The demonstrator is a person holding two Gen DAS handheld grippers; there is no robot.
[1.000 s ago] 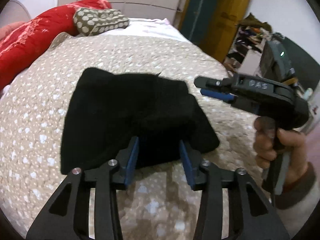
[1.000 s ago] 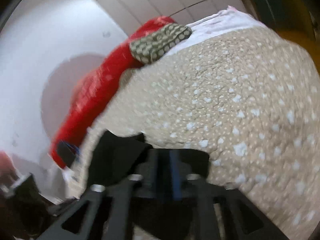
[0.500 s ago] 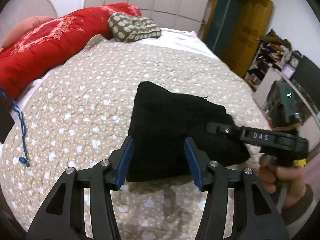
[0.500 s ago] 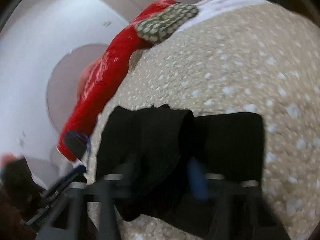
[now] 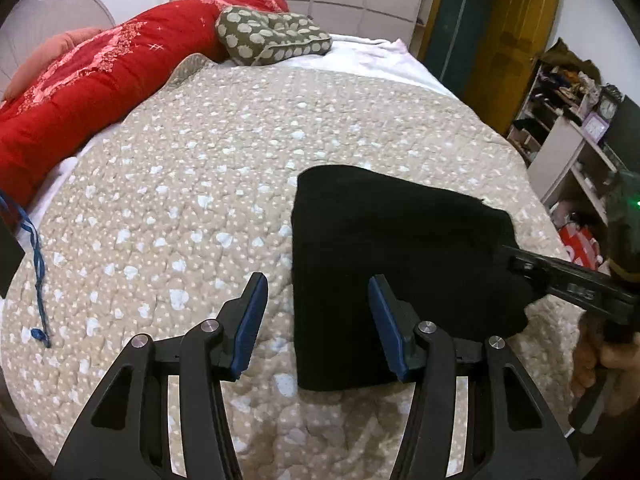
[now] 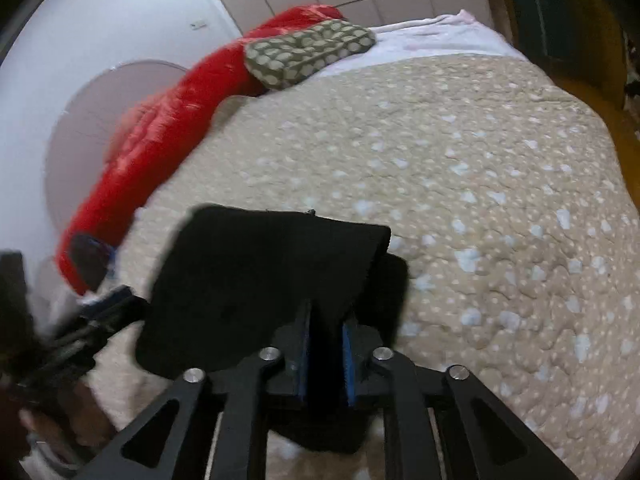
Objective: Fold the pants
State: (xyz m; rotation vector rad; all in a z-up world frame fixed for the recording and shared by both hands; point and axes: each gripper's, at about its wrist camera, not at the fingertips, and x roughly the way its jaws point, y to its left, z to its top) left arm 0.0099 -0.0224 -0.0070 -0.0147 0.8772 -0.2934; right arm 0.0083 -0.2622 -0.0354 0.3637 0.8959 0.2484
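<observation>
The black pants [image 5: 400, 248] lie folded into a compact block on the beige dotted quilt [image 5: 220, 168]. My left gripper [image 5: 316, 320] is open and empty, just above the quilt at the fold's near left edge. My right gripper [image 6: 325, 344] is shut on a fold of the pants [image 6: 260, 272] at their near right corner. It also shows in the left wrist view [image 5: 568, 280], held in a hand at the right.
A red duvet [image 5: 92, 80] lies along the bed's left side. A green dotted pillow [image 5: 272, 36] sits at the head. Shelves with clutter [image 5: 572, 120] stand to the right of the bed. A blue cord [image 5: 36, 264] hangs at the left.
My left gripper has let go of the pants and swung left, so the folded block now lies to its right. The right gripper stays on the cloth, and the fold has settled flat.
</observation>
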